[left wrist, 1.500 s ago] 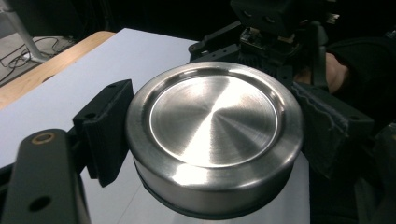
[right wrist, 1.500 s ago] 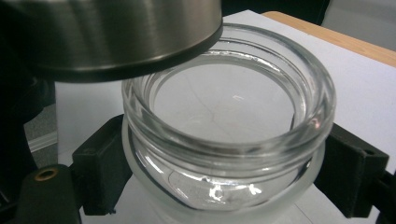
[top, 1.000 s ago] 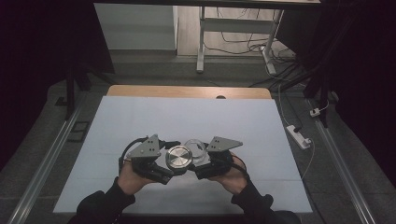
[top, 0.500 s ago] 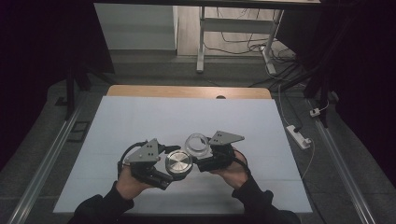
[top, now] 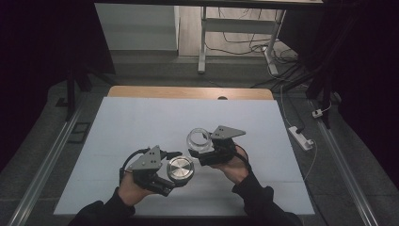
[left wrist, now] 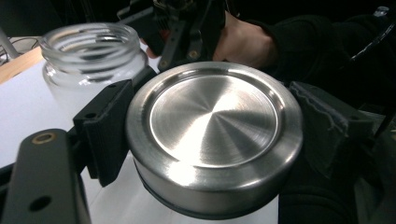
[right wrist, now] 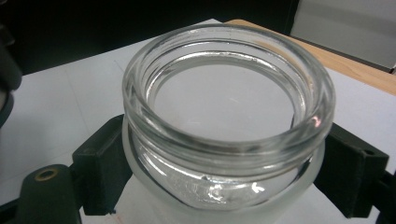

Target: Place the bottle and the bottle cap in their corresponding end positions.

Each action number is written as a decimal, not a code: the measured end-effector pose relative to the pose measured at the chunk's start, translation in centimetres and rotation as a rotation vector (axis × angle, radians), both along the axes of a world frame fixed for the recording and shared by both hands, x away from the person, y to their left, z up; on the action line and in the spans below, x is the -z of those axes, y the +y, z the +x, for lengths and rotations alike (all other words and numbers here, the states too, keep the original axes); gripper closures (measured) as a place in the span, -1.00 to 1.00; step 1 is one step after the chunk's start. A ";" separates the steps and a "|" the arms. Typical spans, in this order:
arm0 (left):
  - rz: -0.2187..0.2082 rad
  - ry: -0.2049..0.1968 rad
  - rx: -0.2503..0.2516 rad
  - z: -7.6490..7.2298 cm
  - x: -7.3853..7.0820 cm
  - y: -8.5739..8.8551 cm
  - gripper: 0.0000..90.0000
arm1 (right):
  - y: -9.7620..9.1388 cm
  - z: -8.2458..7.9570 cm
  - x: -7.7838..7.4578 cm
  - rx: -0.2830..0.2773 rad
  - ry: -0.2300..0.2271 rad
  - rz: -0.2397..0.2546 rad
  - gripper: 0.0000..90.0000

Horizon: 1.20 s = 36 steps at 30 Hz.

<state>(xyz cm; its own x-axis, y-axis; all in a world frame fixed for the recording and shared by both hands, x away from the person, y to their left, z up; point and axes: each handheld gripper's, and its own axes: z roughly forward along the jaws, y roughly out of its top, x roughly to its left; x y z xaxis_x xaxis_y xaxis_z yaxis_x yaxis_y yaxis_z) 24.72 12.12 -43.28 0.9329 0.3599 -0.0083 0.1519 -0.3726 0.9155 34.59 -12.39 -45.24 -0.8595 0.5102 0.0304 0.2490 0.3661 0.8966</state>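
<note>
High view, lower middle of frame: my left tongs [top: 175, 173] are clamped on the steel lid [top: 180, 169], flat round face up, held just off the white counter [top: 131, 127]. In the left gripper view the lid [left wrist: 214, 137] sits centre frame, one black pad [left wrist: 109, 128] pressed to its rim at the left, the other pad [left wrist: 327, 126] at the right; jaws closed as far as the lid allows.

Just right of the lid and slightly higher in the high view: the glass jar [top: 199, 139], mouth open, gripped by my right tongs [top: 201, 150]. Jar and lid are close but apart, a strip of counter between them. In the left gripper view the jar [left wrist: 91, 60] stands at upper left, behind the lid, with my right hand [left wrist: 245, 39] behind it at top centre.

Right gripper view: jar [right wrist: 226, 121] centre frame, threaded neck and thick rim clear, frosted wall below. Pads [right wrist: 105, 158] bear on the wall under the rim on both sides. Jar looks empty; white counter shows through the bottom.
</note>
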 end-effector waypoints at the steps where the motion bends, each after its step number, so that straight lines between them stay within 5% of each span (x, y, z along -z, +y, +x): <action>1: 0.000 0.001 -0.002 0.0 0.1 0.0 -0.57 | 0.1 0.1 0.0 0.001 0.000 0.002 -0.67; 13: 0.036 0.006 -0.027 -0.1 1.8 0.1 -0.57 | 1.5 1.4 -0.3 0.001 -0.015 0.004 -0.67; 36: 0.079 0.056 -0.071 2.1 5.5 -1.0 -0.57 | 2.5 4.4 1.0 0.045 -0.016 -0.019 -0.67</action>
